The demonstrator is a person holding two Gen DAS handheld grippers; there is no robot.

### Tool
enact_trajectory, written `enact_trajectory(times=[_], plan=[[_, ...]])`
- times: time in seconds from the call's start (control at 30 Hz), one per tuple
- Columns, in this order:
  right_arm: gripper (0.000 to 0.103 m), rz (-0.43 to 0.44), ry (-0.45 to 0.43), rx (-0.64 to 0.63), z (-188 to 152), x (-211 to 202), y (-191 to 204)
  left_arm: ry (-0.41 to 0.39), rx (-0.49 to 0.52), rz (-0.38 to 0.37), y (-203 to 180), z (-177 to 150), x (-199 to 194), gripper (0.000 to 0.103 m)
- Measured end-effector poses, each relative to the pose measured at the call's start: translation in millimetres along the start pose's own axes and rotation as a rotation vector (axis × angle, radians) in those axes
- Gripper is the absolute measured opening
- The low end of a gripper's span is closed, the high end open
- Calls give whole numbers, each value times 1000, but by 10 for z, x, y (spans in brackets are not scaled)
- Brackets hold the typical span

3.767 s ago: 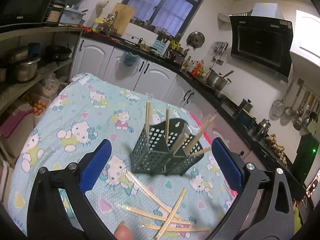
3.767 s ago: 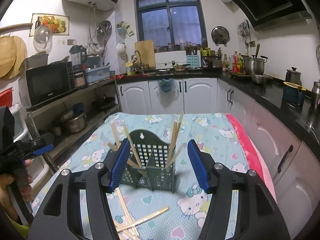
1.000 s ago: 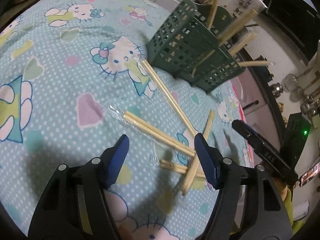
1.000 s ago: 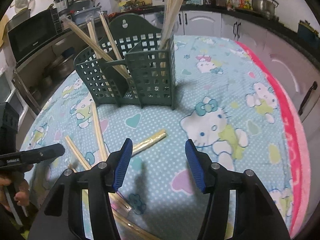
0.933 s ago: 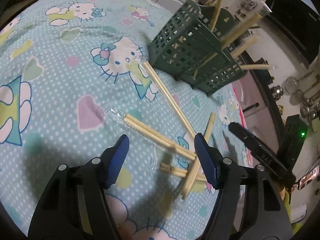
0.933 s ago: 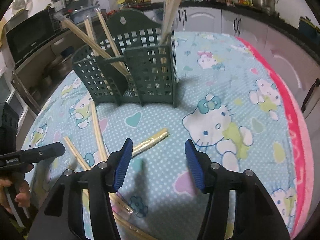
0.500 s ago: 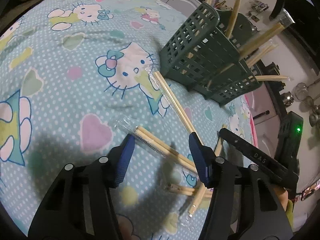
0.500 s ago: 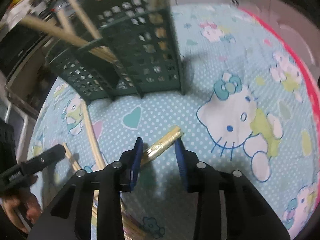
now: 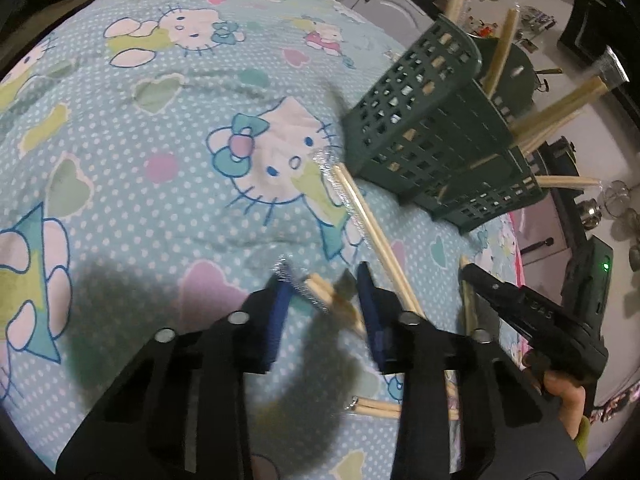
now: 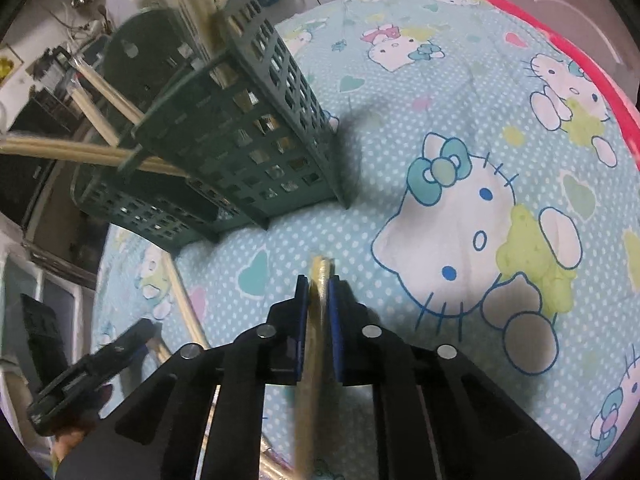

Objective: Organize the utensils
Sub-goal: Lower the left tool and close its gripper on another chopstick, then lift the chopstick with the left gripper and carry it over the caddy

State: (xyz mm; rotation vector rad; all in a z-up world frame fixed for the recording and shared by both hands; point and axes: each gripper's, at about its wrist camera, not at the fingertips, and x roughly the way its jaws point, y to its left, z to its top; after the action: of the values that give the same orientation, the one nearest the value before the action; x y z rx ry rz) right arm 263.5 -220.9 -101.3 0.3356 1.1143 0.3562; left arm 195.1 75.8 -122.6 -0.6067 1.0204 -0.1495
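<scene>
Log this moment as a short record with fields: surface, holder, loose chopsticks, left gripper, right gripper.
surface: cartoon-cat tablecloth
holder: green slotted caddy, upright, chopsticks already inside
loose chopsticks: one wrapped pair beside the caddy, another nearer the camera
left gripper: jaws closing around a wrapped pair, pads not yet touching
right gripper: jaws closing, pads pressed on a wrapped pair

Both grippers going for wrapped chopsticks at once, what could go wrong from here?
1. The left gripper is closing on a wrapped pair near its end; the crinkly plastic could slip, or the pair could pivot.
2. The right gripper pinches its wrapped pair near one tip, so the long free end may swing and snag the green holder.
3. Leaning chopsticks already in the holder may block insertion.
</scene>
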Motion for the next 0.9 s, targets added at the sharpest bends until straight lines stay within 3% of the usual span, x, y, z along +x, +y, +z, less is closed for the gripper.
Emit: enact_trajectory(times=[0.23,0.43,0.9], plan=[[8,19,-62,-33,-9,-192,54,-5,-9,-12,99,17,-5,9],[8,30,-100,-77,-67,-373,160,-30,-18,-66,156,23,-143,6],[7,103,-238,-190,-88,-991,468,-235,137,-171,-328,86,-1046,3]])
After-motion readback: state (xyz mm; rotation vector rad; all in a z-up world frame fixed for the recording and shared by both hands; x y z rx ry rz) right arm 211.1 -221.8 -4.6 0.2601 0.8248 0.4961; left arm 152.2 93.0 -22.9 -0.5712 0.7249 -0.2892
